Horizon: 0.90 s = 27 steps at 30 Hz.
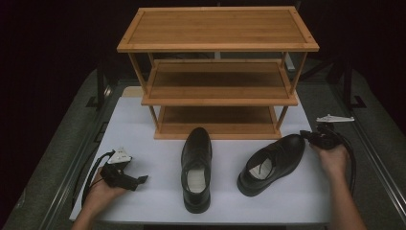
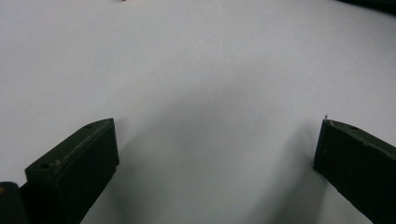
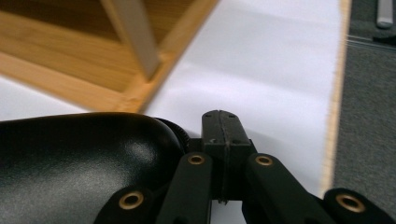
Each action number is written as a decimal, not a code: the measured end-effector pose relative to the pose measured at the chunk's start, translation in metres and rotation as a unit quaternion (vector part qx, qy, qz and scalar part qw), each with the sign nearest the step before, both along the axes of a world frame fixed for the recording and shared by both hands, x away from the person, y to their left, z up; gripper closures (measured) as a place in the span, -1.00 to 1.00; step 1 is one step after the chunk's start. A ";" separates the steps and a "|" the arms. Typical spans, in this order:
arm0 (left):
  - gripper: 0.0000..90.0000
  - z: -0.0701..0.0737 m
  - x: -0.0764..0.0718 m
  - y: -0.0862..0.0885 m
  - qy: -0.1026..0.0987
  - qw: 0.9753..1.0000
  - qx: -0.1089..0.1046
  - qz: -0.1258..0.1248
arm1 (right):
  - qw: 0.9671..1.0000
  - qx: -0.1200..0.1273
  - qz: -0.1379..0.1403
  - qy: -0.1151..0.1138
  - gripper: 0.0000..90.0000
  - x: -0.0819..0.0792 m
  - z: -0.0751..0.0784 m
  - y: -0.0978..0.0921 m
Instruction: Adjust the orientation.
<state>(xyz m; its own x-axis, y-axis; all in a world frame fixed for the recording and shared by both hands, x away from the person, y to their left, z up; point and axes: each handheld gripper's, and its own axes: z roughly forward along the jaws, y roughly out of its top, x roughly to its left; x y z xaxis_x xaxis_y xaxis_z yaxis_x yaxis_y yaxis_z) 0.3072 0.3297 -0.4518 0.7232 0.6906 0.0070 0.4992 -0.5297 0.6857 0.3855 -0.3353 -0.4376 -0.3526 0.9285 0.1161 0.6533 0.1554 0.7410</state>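
Observation:
Two black leather shoes stand on the white mat [image 1: 143,134] in front of a wooden three-shelf rack [image 1: 218,45]. The left shoe [image 1: 196,167] points straight at the rack. The right shoe [image 1: 273,160] is angled, toe to the upper right. My right gripper [image 1: 305,137] sits at that toe, jaws pressed together. In the right gripper view the shut right gripper [image 3: 223,133] lies against the glossy toe [image 3: 79,163], with nothing between the jaws. My left gripper [image 1: 140,180] rests at the mat's front left, open. In the left gripper view the left gripper [image 2: 217,140] frames bare mat.
All three rack shelves are bare; the lowest one [image 1: 218,125] lies just behind the shoes. A rack leg [image 3: 135,42] stands close beyond the right gripper. Dark grey table surface [image 1: 373,158] surrounds the mat, whose right edge [image 3: 334,93] is near my right gripper.

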 end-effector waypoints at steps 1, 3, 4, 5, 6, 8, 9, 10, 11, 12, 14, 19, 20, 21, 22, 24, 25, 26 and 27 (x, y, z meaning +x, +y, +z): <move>-1.00 0.000 0.000 0.000 0.000 1.000 0.000 0.000 | 1.000 -0.001 0.008 0.000 1.00 -0.002 0.000 0.007; -1.00 0.000 0.000 0.000 0.000 1.000 0.000 0.000 | 1.000 -0.001 0.011 0.000 1.00 -0.003 0.000 0.010; -1.00 0.000 0.000 0.000 0.000 1.000 0.000 0.000 | 1.000 -0.004 0.017 0.002 1.00 -0.004 0.000 0.014; -1.00 0.000 0.000 0.000 0.000 1.000 0.000 0.000 | 1.000 -0.007 0.025 -0.001 1.00 -0.006 0.001 0.020; -1.00 0.000 0.000 0.000 0.000 1.000 0.000 0.000 | 1.000 -0.009 0.027 0.002 1.00 -0.007 0.001 0.023; -1.00 0.000 0.000 0.000 0.000 1.000 0.000 0.000 | 0.999 -0.013 0.035 0.003 1.00 -0.010 0.002 0.030; -1.00 0.000 0.000 0.000 0.000 1.000 0.000 0.000 | 0.999 -0.014 0.040 0.003 1.00 -0.012 0.002 0.033; -1.00 0.000 0.000 0.000 0.000 1.000 0.001 0.000 | 0.999 -0.016 0.045 0.004 1.00 -0.013 0.002 0.037; -1.00 0.000 0.000 0.000 0.001 1.000 0.002 -0.001 | 0.999 -0.019 0.049 0.003 1.00 -0.014 0.002 0.040; -1.00 0.000 0.000 0.000 0.001 1.000 0.002 -0.001 | 0.999 -0.021 0.050 0.003 1.00 -0.015 0.002 0.043; -1.00 0.000 0.000 0.000 0.000 1.000 0.002 -0.001 | 0.998 -0.024 0.049 0.003 1.00 -0.016 0.002 0.045; -1.00 0.000 0.000 0.000 0.000 1.000 0.002 -0.001 | 0.999 -0.017 0.042 -0.008 1.00 -0.021 0.006 0.043; -1.00 0.000 0.000 0.000 0.000 1.000 0.002 -0.001 | 0.999 -0.021 0.040 -0.011 1.00 -0.023 0.009 0.042; -1.00 0.000 0.000 0.000 0.001 1.000 0.001 -0.001 | 0.999 -0.019 0.040 -0.019 1.00 -0.029 0.016 0.038; -1.00 0.000 0.000 0.000 0.001 1.000 0.001 -0.001 | 0.999 -0.019 0.040 -0.019 1.00 -0.029 0.016 0.038; -1.00 0.000 0.000 0.000 0.000 1.000 0.001 -0.001 | 0.999 -0.022 0.039 -0.030 1.00 -0.038 0.022 0.034; -1.00 0.000 0.000 0.000 0.000 1.000 0.001 -0.001 | 0.999 -0.020 0.038 -0.031 1.00 -0.043 0.023 0.032; -1.00 0.000 0.000 0.000 0.000 1.000 0.002 -0.001 | 0.999 -0.021 0.037 -0.030 1.00 -0.053 0.023 0.028; -1.00 0.000 0.000 0.000 0.000 1.000 0.002 -0.001 | 0.999 -0.023 0.039 -0.030 1.00 -0.057 0.022 0.027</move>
<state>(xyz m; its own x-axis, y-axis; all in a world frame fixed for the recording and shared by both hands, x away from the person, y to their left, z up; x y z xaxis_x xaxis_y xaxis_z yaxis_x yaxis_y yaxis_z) 0.3070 0.3298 -0.4516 0.7243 0.6894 0.0089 0.4988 -0.5330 0.6835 0.3290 -0.3081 -0.4152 -0.4294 0.9017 0.0511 0.5923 0.2385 0.7696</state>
